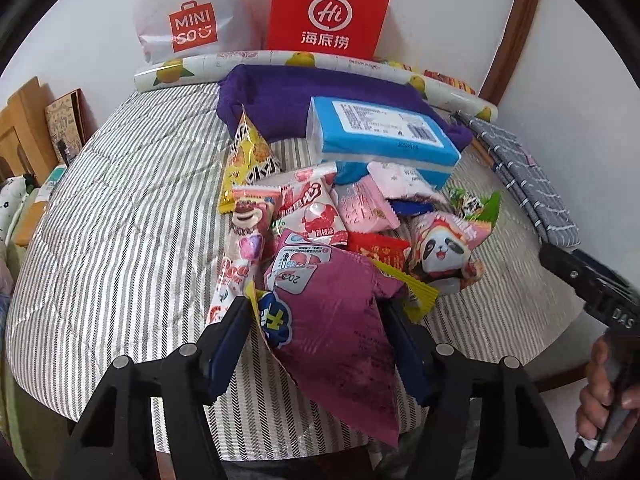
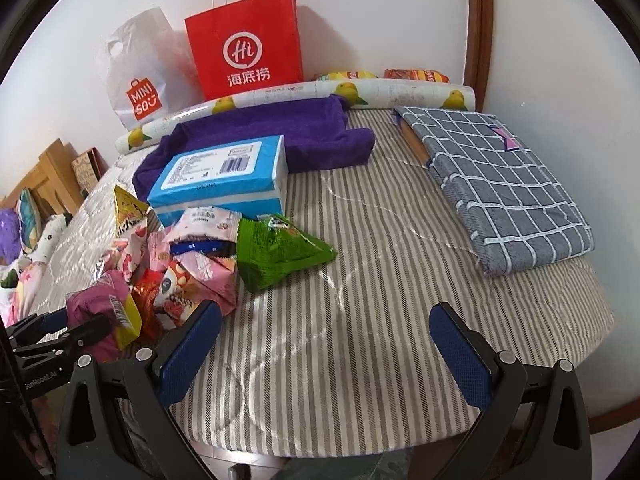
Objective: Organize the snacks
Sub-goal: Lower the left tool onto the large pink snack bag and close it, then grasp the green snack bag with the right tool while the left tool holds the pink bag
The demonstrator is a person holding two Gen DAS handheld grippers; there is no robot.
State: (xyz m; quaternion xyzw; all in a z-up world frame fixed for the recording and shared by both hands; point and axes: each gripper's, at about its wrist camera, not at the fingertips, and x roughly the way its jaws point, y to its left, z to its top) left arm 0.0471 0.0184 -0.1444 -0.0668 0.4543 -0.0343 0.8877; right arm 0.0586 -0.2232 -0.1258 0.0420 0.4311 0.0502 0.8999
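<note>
Left gripper (image 1: 316, 312) grasping magenta packet (image 1: 340, 320), packet's lower edge hidden, right gripper (image 2: 326, 344) released.

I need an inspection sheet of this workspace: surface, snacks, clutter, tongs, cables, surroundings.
Surface: striped cloth covers the round table.
Job's things: snack pile near the blue tissue pack; green snack bag at the pile's edge.
Clutter: purple towel, checked cloth, paper roll.
Tongs: left tongs have the magenta packet between the pads, seemingly gripped; right tongs open, over bare cloth.
Cables: nothing seen.
Surroundings: red paper bag and white plastic bag against the wall.
</note>
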